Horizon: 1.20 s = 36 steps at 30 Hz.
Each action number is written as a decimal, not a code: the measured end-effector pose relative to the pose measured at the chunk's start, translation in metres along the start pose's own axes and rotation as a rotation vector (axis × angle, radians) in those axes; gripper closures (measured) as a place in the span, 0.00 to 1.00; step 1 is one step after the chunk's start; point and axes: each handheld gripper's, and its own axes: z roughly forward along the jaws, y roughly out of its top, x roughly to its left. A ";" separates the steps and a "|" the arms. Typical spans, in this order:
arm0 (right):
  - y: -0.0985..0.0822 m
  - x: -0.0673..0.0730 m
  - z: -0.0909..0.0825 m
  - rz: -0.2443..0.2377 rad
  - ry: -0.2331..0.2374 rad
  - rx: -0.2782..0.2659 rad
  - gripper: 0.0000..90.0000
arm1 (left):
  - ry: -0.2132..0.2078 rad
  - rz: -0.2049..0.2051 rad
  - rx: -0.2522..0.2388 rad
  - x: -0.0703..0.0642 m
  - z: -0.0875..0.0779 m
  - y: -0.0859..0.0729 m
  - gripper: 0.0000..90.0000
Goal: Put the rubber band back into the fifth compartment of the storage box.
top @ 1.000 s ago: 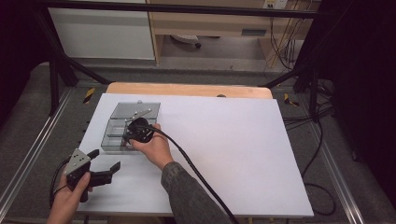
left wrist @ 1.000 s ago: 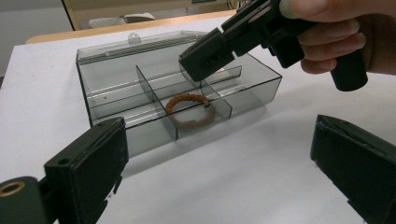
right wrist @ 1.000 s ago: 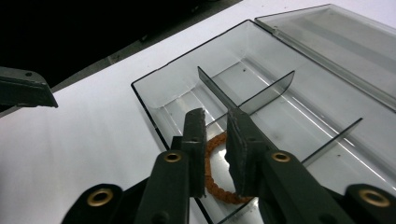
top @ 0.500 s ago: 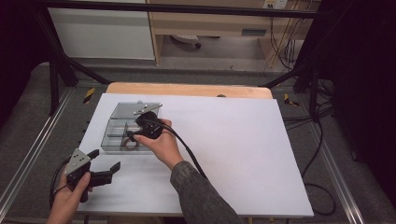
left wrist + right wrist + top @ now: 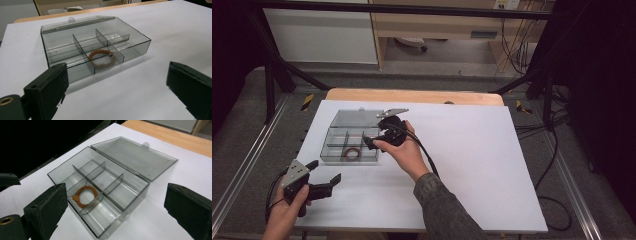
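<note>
**Here: an open compartment box with a bracelet, both grippers spread**

Here a smoky clear plastic compartment box (image 5: 349,142) sits on the white desk (image 5: 472,165), left of centre in the high view. Its lid (image 5: 135,157) is folded fully back and lies flat behind the tray, with a small tab on its far edge. Thin dividers split the tray into several cells. In one cell of the row nearest the person lies an orange-brown braided bracelet (image 5: 102,58), flat on the cell floor; in the right gripper view it appears low and left of centre (image 5: 85,195).

The right hand-held gripper (image 5: 379,136) hovers over the right end of the box in the high view, just left of the frame's middle, held in the person's right hand (image 5: 404,152), whose sleeve runs down to the bottom edge. Its jaws are spread wide with nothing between them: in the right gripper view they stand at the lower left and lower right corners, with the box between and beyond them.

The left hand-held gripper (image 5: 324,181) is at the lower left of the high view, near the desk's front edge and apart from the box, gripped by the left hand (image 5: 287,210). Its jaws are likewise spread and empty, and the left gripper view looks between them across bare desk at the box's front wall.
</note>
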 end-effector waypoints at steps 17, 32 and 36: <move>-0.014 -0.027 -0.061 -0.038 -0.045 -0.089 0.05 | 0.002 0.000 0.000 -0.001 0.001 0.000 0.04; -0.094 -0.070 -0.142 -0.027 -0.162 -0.189 0.07 | 0.007 0.004 0.001 -0.001 0.001 0.000 0.04; -0.111 -0.082 -0.161 0.002 -0.190 -0.232 0.07 | 0.010 0.002 0.002 -0.002 0.001 -0.001 0.04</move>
